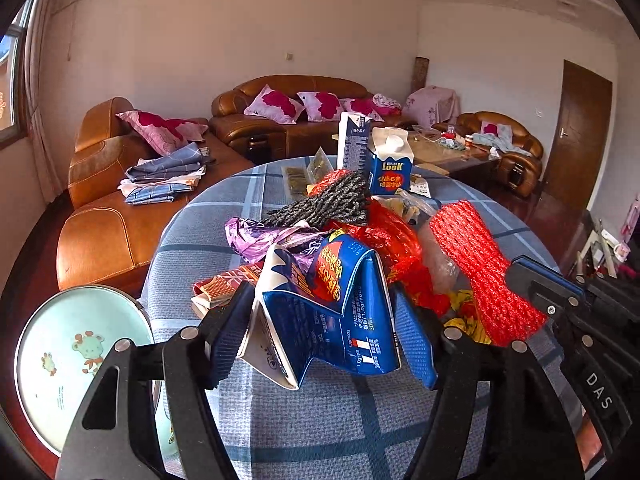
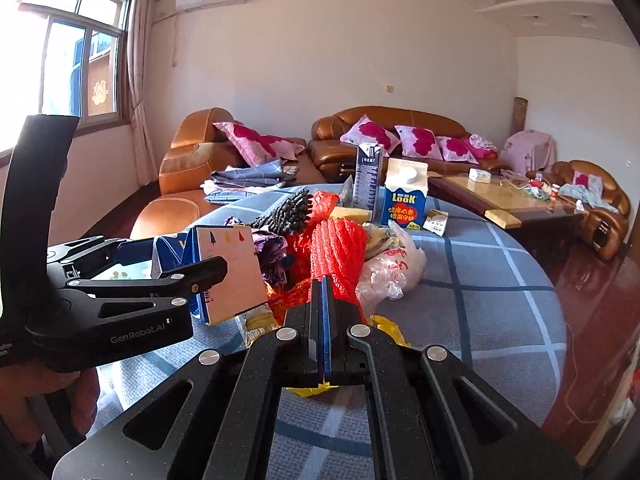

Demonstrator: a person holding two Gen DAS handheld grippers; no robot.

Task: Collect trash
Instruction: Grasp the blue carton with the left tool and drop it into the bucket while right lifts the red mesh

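A: A round table (image 1: 304, 420) under a blue plaid cloth carries a heap of trash. The left gripper (image 1: 320, 332) has its jaws around a crumpled blue milk carton (image 1: 328, 304), one pad on each flank, pinching it at the near edge of the pile.

B: And the right gripper (image 2: 324, 300)?

A: Its jaws are pressed together on the lower end of a red foam net sleeve (image 2: 338, 252); from the left wrist camera that sleeve (image 1: 480, 272) runs toward two o'clock from the carton.

B: Where does the remaining trash lie?

A: Beyond the carton, at twelve o'clock: a dark grey net (image 1: 324, 204), a purple wrapper (image 1: 256, 236) and red plastic film (image 1: 384, 236). A clear plastic bag (image 2: 394, 268) sits just beside the red sleeve, at its three o'clock in the right wrist view.

B: Anything standing?

A: An upright blue carton marked LOOK (image 1: 390, 164) and a taller carton (image 1: 352, 140) touching its left side, both at the far side of the table. A round pale-green stool top (image 1: 80, 360) shows at nine o'clock, off the table's edge.
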